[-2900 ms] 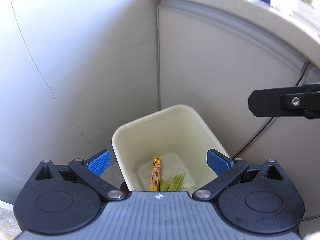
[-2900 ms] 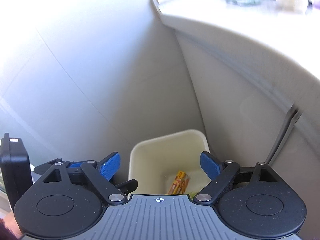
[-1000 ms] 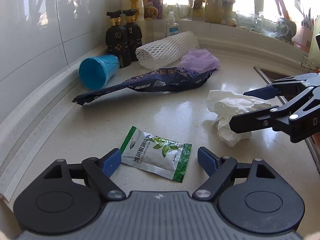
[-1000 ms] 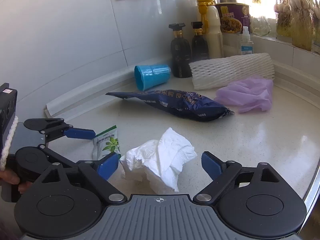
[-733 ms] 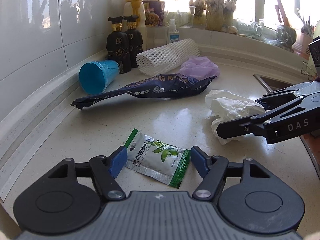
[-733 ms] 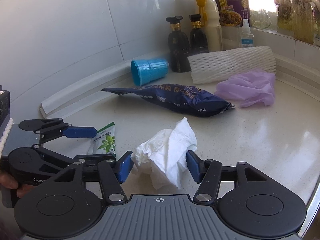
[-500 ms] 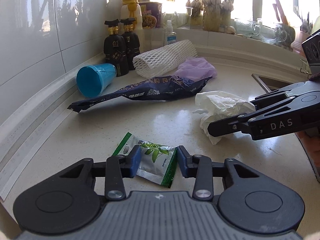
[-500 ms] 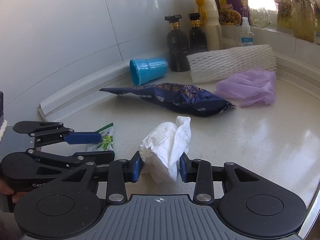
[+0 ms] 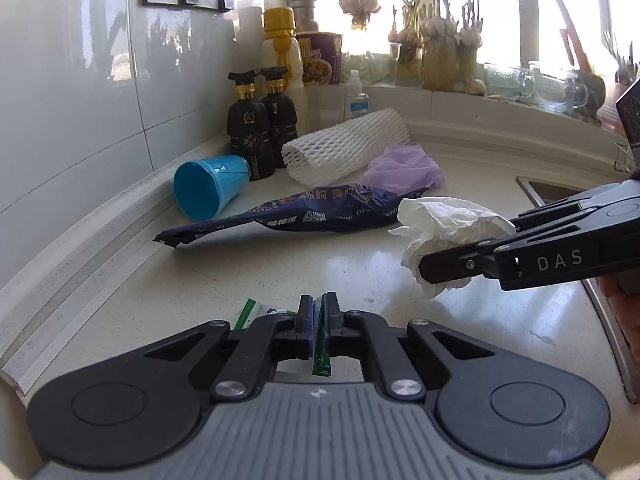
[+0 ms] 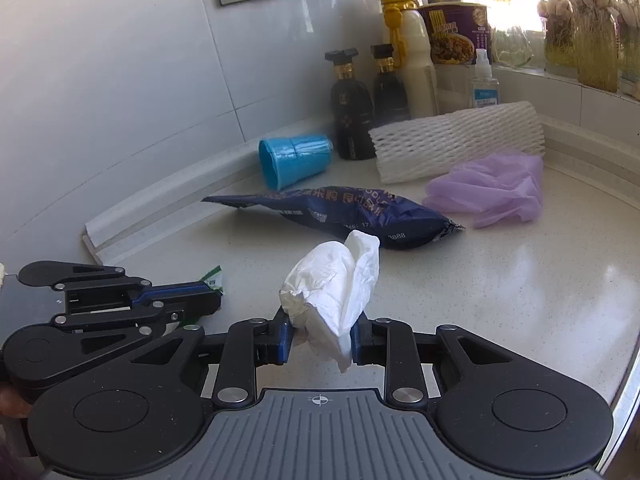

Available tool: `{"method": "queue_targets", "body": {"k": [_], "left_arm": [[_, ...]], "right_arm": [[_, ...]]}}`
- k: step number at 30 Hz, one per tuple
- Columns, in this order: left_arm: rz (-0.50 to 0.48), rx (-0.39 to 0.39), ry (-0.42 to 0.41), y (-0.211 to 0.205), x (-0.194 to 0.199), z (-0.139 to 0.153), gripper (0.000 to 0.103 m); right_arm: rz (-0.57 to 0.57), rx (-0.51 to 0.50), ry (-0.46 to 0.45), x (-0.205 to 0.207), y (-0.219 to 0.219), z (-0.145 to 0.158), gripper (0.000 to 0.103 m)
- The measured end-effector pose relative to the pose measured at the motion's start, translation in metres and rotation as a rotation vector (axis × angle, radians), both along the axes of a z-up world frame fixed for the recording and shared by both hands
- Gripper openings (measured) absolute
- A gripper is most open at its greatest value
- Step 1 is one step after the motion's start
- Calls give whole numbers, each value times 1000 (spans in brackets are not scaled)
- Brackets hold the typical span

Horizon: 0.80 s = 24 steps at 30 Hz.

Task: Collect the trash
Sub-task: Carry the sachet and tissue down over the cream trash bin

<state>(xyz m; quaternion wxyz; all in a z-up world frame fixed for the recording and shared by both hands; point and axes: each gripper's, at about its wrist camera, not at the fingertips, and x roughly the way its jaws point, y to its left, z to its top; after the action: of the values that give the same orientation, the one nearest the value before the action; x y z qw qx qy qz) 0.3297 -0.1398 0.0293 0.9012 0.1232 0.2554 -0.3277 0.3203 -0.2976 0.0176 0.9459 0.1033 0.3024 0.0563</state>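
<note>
Both my grippers were closed on trash above the pale speckled countertop (image 9: 248, 276).

My left gripper (image 9: 319, 316) had its blue pads pressed almost together on the small green-and-white foil sachet (image 9: 321, 354), which stood on edge between them, one corner poking out to the left. My right gripper (image 10: 320, 338) pinched the crumpled white paper tissue (image 10: 336, 284), its pads held apart by the wad, most of the tissue bulging above them. Beyond lay a long dark blue snack wrapper (image 10: 340, 210), a blue plastic cup (image 9: 208, 190) on its side, a white foam net sleeve (image 10: 456, 140) and a crumpled lilac plastic bag (image 10: 492, 188).
</note>
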Motion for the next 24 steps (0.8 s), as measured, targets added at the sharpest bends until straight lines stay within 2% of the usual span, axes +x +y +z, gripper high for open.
{"method": "queue_targets", "body": {"k": [17,24], "left_arm": [[44,-75,-34,26,-27,44,1],[64,-68,-54,39,-50,55,1]], "right_arm": [[40,0,-65,-34,20,44,26],[81,-2,-88,-54,40,57,26]]}}
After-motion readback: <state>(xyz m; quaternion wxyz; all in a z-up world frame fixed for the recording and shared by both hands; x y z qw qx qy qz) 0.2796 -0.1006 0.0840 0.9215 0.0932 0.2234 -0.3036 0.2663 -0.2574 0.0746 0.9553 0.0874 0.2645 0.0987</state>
